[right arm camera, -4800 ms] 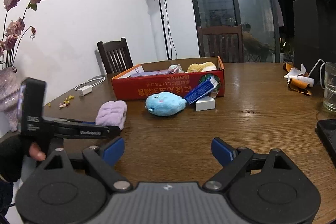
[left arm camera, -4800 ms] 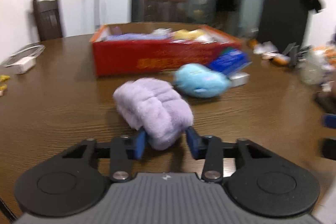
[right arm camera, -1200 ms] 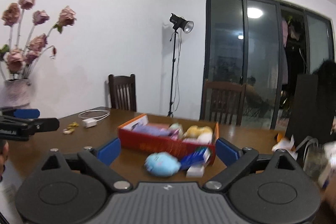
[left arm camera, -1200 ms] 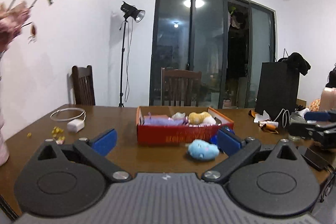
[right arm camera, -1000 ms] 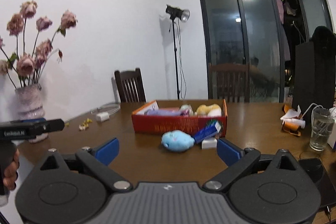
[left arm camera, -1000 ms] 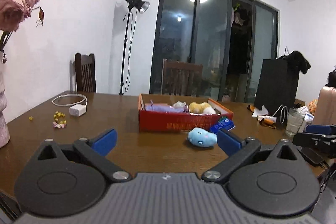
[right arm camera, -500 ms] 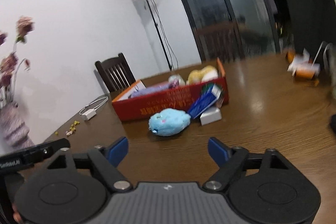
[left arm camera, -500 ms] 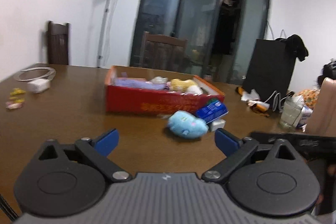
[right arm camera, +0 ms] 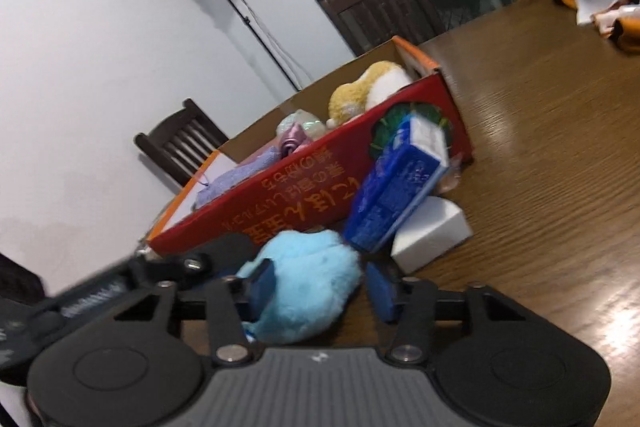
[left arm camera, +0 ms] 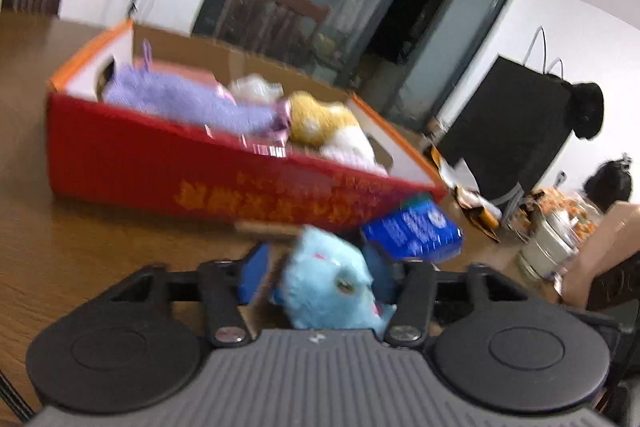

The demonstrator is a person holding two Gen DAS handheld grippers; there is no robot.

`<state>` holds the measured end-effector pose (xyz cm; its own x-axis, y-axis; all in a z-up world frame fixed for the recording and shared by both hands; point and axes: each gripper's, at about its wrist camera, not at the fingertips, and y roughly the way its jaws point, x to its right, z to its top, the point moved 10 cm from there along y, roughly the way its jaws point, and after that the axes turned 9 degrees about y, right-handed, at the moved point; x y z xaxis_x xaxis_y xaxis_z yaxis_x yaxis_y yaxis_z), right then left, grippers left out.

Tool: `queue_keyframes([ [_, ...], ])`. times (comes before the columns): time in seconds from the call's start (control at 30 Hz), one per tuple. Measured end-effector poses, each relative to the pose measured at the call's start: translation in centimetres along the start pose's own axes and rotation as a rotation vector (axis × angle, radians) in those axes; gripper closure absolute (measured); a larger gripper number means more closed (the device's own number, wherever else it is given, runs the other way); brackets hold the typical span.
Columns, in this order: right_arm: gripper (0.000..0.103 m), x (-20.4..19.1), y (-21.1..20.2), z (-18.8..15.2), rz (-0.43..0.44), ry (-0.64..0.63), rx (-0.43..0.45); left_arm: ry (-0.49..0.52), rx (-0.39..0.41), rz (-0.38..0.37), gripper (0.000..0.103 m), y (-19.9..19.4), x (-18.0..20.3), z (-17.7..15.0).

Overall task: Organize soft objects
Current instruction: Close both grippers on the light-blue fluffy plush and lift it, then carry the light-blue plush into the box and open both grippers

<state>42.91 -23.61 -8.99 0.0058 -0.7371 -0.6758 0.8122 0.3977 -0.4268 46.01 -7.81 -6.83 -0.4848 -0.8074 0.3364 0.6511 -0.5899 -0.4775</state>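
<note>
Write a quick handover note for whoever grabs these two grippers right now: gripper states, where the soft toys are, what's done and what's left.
Left gripper: jaws just closing around the blue plush; firm contact unclear.
Right gripper: jaws also just closing around the same plush from the other side.
Blue plush lies on the table, in front of the red box.
Done: purple plush and yellow plush are in the box.
Left: lift the blue plush into the box.
</note>
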Motion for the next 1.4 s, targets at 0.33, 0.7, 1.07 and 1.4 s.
queue_keyframes([
  [0.33,0.066,-0.7,0.5,-0.4,0.027,-0.047,-0.042,0.026,-0.012,0.035,0.065,-0.2,0.3,-0.6],
  [0.7,0.072,-1.4,-3.0,-3.6,0.100,-0.066,-0.130,-0.051,0.009,0.081,0.066,-6.3,2.6,-4.9],
  [1.07,0.073,-1.4,-9.8,-8.1,0.123,-0.080,-0.176,-0.134,0.003,-0.002,0.071,-11.9,5.3,-9.0],
  [1.4,0.074,-5.0,-10.0,-1.5,0.128,-0.197,-0.066,-0.061,0.132,-0.066,0.072,-10.1,6.0,0.7],
])
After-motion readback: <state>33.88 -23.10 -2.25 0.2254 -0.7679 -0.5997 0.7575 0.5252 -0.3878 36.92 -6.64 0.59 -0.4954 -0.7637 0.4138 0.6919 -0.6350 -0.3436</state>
